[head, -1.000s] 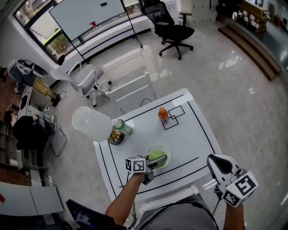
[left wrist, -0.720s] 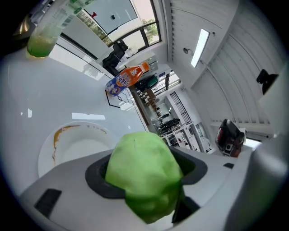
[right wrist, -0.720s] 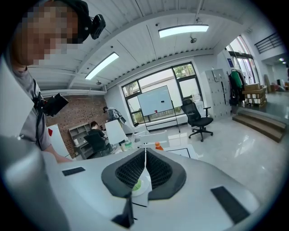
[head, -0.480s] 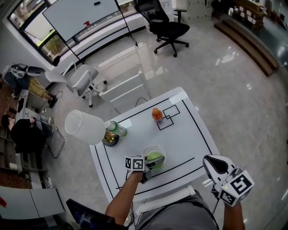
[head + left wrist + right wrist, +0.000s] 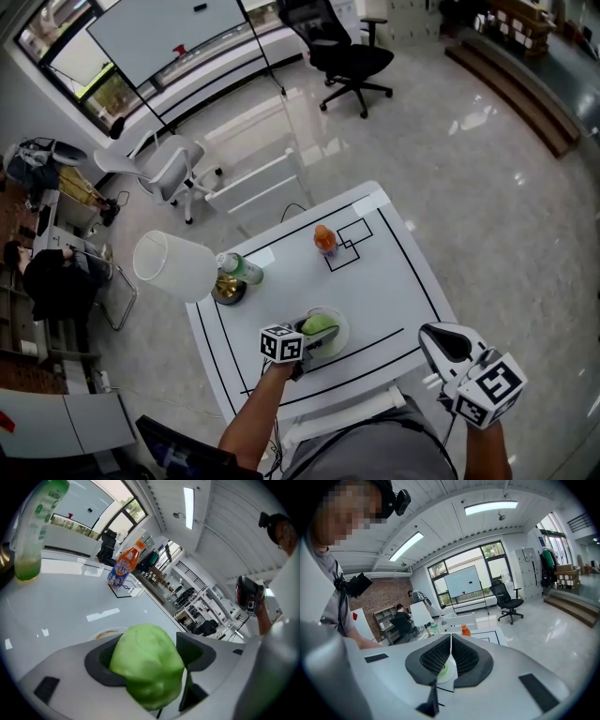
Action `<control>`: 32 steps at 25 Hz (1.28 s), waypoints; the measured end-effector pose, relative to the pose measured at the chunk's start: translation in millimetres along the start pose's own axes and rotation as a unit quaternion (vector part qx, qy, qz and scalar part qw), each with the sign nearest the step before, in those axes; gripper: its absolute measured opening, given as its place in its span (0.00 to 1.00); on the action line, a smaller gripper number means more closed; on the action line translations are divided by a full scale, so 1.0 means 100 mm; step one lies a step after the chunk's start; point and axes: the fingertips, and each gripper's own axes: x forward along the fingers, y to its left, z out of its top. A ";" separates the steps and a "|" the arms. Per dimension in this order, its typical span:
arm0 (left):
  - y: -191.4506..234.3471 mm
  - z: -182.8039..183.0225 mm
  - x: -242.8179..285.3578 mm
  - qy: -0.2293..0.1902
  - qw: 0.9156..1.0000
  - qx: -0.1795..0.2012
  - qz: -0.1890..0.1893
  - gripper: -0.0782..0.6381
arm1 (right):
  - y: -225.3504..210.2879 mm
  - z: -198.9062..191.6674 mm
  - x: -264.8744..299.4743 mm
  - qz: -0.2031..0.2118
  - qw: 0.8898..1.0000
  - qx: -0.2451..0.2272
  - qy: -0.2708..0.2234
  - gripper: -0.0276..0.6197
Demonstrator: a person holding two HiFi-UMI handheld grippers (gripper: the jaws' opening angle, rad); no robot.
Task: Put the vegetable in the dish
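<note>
Left gripper (image 5: 154, 667): clamped on green vegetable (image 5: 147, 665), jaws just eased slightly wider, vegetable between pads. Dish (image 5: 340, 338): directly beneath jaw tips, under vegetable. Right gripper (image 5: 450, 663): jaws pressed together, empty; dish well ahead.

No print on the orange bottle (image 5: 123, 569) reads clearly (label too blurred).
</note>
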 end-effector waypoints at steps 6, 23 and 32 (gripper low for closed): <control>0.10 0.11 -0.11 -0.029 0.994 0.080 0.071 0.59 | 0.06 -0.01 -0.03 0.005 1.000 -0.002 0.005 0.05; 0.14 0.28 -0.47 -0.126 0.984 0.061 0.113 0.65 | 0.37 -0.05 -0.06 0.008 1.000 -0.010 0.010 0.05; -0.81 1.01 -1.49 -0.277 0.952 0.123 0.038 0.36 | 0.86 -0.01 -0.11 0.023 0.999 -0.037 -0.017 0.05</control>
